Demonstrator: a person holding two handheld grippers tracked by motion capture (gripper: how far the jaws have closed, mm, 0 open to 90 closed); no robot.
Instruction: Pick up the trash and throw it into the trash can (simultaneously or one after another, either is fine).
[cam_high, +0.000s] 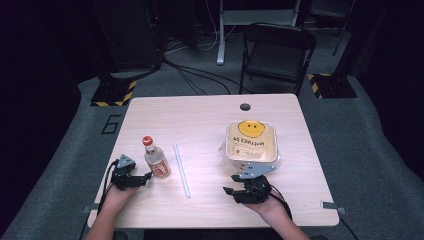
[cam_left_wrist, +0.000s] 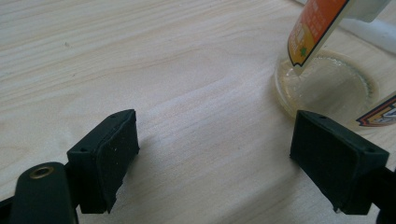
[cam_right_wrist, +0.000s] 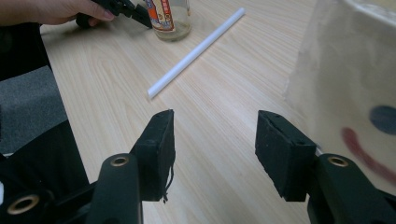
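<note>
Along the near edge of the tabletop (cam_high: 210, 107) both grippers rest, jaws spread and holding nothing. Toward the near-left corner, the left gripper (cam_high: 146, 177) points right at the glass bottle (cam_high: 156, 157), red-capped and upright, just beside its jaw tips. The right gripper (cam_high: 228, 190) sits toward the near-right corner, jaws aimed left. Between the two lies a white straw (cam_high: 181, 170), its long axis running near to far. Just beyond the right gripper stands a smiley-face bag (cam_high: 251, 141). Judging by nearness, the bottle falls to the left gripper.
</note>
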